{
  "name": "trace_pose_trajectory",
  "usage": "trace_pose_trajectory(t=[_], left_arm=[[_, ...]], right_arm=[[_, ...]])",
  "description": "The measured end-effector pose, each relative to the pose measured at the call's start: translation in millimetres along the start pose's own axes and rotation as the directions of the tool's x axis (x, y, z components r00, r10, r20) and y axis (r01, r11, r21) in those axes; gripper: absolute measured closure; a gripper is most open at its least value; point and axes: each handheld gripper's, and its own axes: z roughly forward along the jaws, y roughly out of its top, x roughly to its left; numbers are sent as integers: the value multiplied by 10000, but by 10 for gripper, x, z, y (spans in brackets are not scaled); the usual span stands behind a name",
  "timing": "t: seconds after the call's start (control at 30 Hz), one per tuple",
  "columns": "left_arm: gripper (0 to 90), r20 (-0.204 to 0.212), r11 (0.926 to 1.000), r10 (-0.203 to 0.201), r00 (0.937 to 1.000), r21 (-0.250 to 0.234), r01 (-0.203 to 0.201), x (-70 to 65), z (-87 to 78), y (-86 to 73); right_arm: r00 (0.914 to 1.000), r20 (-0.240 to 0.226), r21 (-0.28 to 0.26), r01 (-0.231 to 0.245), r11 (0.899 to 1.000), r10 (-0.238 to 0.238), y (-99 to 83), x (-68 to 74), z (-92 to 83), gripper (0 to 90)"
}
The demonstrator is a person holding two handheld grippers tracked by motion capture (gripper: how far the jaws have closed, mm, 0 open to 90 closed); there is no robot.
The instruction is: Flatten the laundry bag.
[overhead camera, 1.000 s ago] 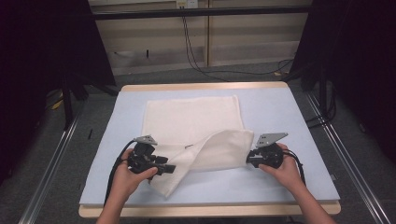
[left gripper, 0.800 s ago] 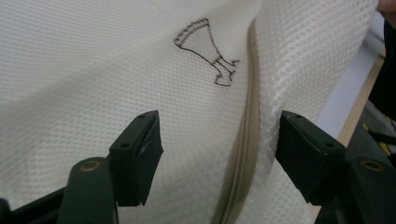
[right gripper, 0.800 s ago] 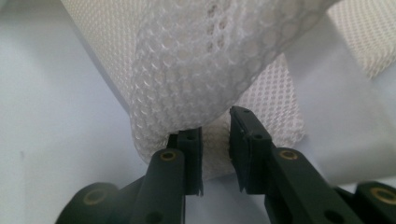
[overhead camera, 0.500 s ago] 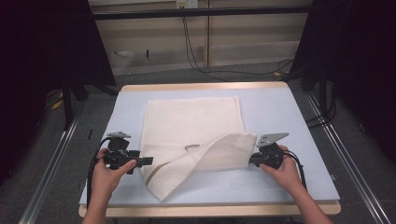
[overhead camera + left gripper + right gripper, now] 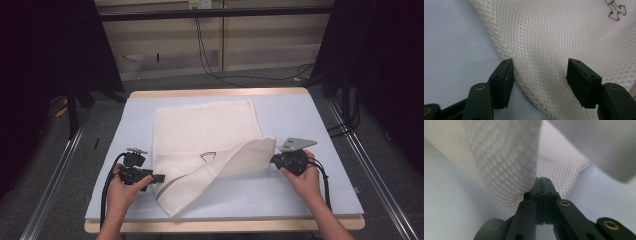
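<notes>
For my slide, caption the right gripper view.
Right gripper shut on a raised fold of white mesh cloth above the pale blue table.

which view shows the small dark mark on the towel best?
Left gripper view: the mark is close and sharp, though cut by the frame's top edge. High view shows it tiny mid-towel. Right gripper view gives plain towel weave.

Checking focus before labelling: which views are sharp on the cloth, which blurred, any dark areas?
Left gripper view: cloth mesh crisp between the tongs, their near parts soft. Right gripper view: the fold nearest the lens is blurred, mesh farther back sharper. High view: table evenly lit, no glare; both sides of the frame fall into near-black.
</notes>
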Motion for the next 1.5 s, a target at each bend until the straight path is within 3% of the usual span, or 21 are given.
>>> trace_pose_trajectory(t=[0.03,0.07,0.1,0.13,0.17,0.23,0.27,0.3,0.33,0.53,0.67,0.7,0.73,0.83,0.97,1.07,1.17,1.23,1.4,1.5], left_arm=[[527,-261,9999,80,9996,77,-78,-18,0,5],[527,-296,9999,-36,9996,117,40,-42,10,15],[660,-505,9994,88,9987,343,-70,-71,20,45],[733,-505,9994,88,9987,343,-70,-71,20,45],[733,-287,9989,182,9994,447,-169,-70,36,73],[811,-349,9988,264,9990,410,-250,-69,44,118],[830,-417,9996,177,9990,220,-168,-76,48,136],[842,-740,9991,115,9972,-400,-145,-65,42,188],[844,-740,9991,115,9972,-400,-145,-65,42,188],[811,-581,9949,-169,9982,-1001,110,29,77,254],[615,-237,9973,-361,9991,-655,345,57,38,209],[547,-129,9968,-491,9987,-634,482,39,25,190],[547,-160,9976,-363,9992,-589,353,24,8,168],[479,181,9971,-469,9987,-590,478,11,-45,116],[434,384,9972,-481,9981,-548,502,-10,-71,74],[391,227,9975,-506,9985,-487,516,-20,-70,46],[377,212,9985,-466,9987,-286,472,-63,-29,5],[375,67,9991,-383,9992,-170,384,-89,-18,-2],[392,-255,9991,-427,9988,-23,426,-108,1,-31],[434,-447,9994,-335,9984,-30,334,-124,4,-37]], right_arm=[[9996,-145,-124,-258,9996,256,-17,-49,11,893],[9996,-145,-124,-258,9996,256,-17,-49,11,893],[9997,-164,-2,-155,9999,155,-34,-62,30,892],[9997,-164,-2,-155,9999,155,-34,-62,30,892],[9998,-150,11,-126,9999,126,-37,-61,35,891],[9999,-149,39,-24,10000,25,-30,-60,46,892],[10000,-53,25,12,10000,-11,-23,-56,43,892],[10000,-18,-91,59,9999,-59,-11,-70,39,892],[10000,-18,-91,59,9999,-59,-11,-70,39,892],[9998,75,-345,199,9992,-197,-1,-97,43,877],[9992,-405,88,26,10000,-22,-21,-95,30,847],[9982,-587,424,104,9990,-79,-49,-83,9,835],[9982,-587,424,104,9990,-79,-49,-83,9,835],[9985,-535,586,144,9982,-112,-92,-85,-57,747],[9984,-307,281,-458,9986,467,-128,-136,-203,719],[9939,-20,-3,-1105,9939,1105,-122,-155,-283,617],[9935,215,17,-1118,9937,1117,-81,-111,-275,556],[9915,88,98,-1296,9915,1295,-61,-65,-230,508],[9943,79,1029,-1065,9890,1062,-74,50,-120,490],[9897,-2,1594,-1411,9771,1429,-118,90,-100,536]])
